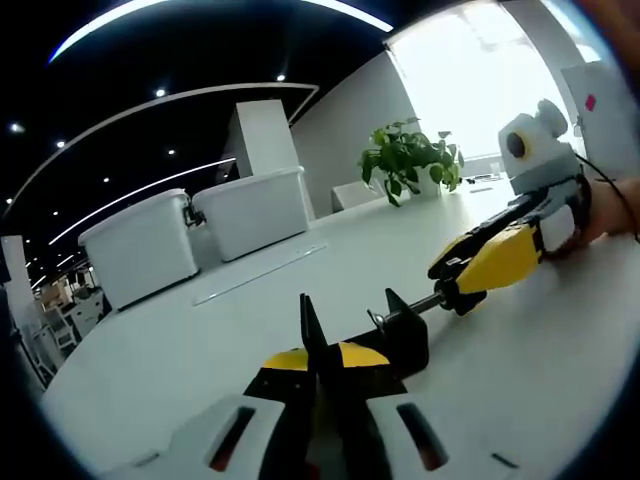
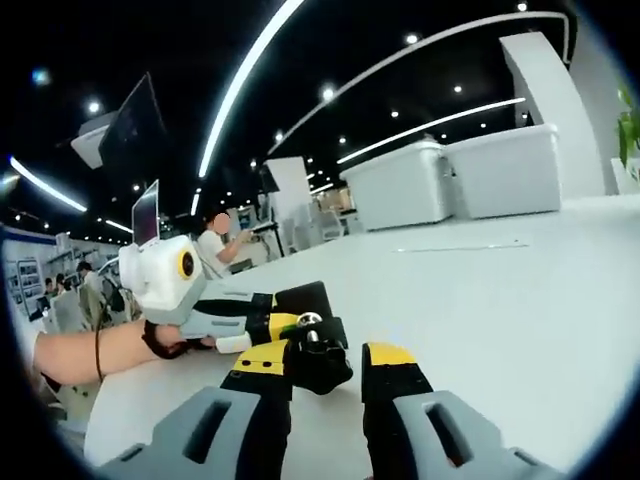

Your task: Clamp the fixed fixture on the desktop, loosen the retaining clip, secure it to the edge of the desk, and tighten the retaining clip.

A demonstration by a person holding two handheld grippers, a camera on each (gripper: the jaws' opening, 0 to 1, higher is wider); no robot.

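Black metal makes up the clamp, which lies on the white desk well in from the desk's edge. Left of the clamp stand two white bins; behind it, further right, a potted plant.

In the left gripper view, the left gripper has its jaws drawn almost together, pinching the clamp's body. To the right of the clamp, the right gripper closes around the end of the clamp's screw rod.

In the right gripper view, the left gripper comes in from the left onto the clamp, which sits between the right gripper's own jaws; those stand apart, and contact on the far side cannot be judged.

Judgement: the clamp looks rigid, fairly heavy, smooth. Hold the body firmly; turn only the screw end.
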